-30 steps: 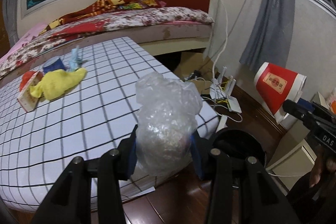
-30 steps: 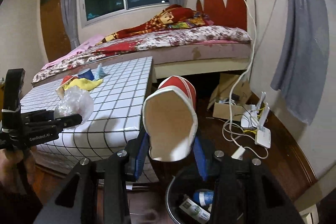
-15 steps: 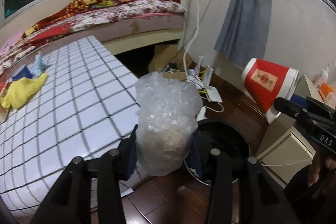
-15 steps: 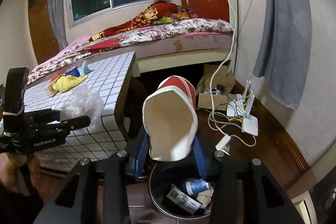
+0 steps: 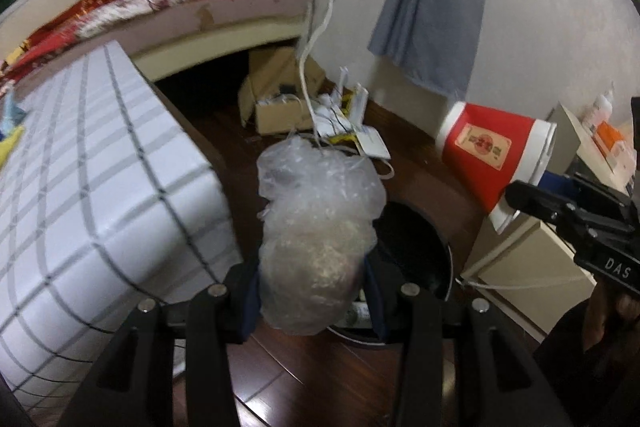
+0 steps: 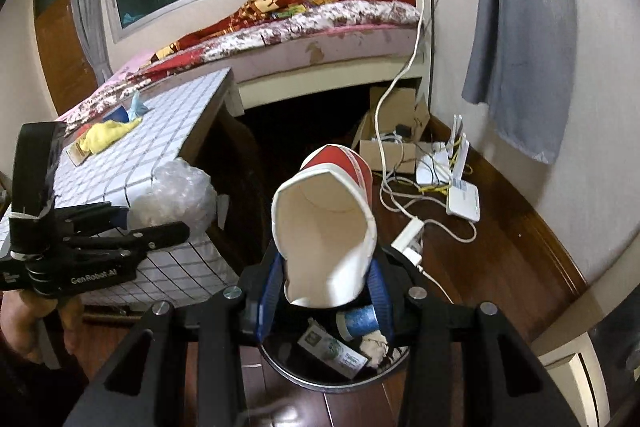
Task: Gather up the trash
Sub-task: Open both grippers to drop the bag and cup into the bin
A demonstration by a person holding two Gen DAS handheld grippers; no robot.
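Observation:
My left gripper (image 5: pixel 312 291) is shut on a crumpled clear plastic bag (image 5: pixel 320 227), held over the near rim of a round black trash bin (image 5: pixel 424 247) on the floor. The same bag (image 6: pixel 180 195) and left gripper (image 6: pixel 148 227) show at the left of the right wrist view. My right gripper (image 6: pixel 326 287) is shut on a squashed red and white paper cup (image 6: pixel 324 227), its white mouth facing me, directly above the bin (image 6: pixel 340 375). The bin holds a blue roll, a printed packet and crumpled paper. From the left wrist camera the cup (image 5: pixel 492 155) hangs at the right.
A table with a white checked cloth (image 5: pixel 92 195) stands left of the bin, with a yellow cloth (image 6: pixel 108 135) and small items on it. A cardboard box (image 6: pixel 396 139), routers and cables (image 6: pixel 440 179) lie by the wall. White cabinet (image 5: pixel 532 267) at the right, bed (image 6: pixel 300 27) behind.
Both grippers moved forward and down off the table edge toward the bin. The bin's opening and its contents came into fuller view under the cup. Both grips are unchanged.

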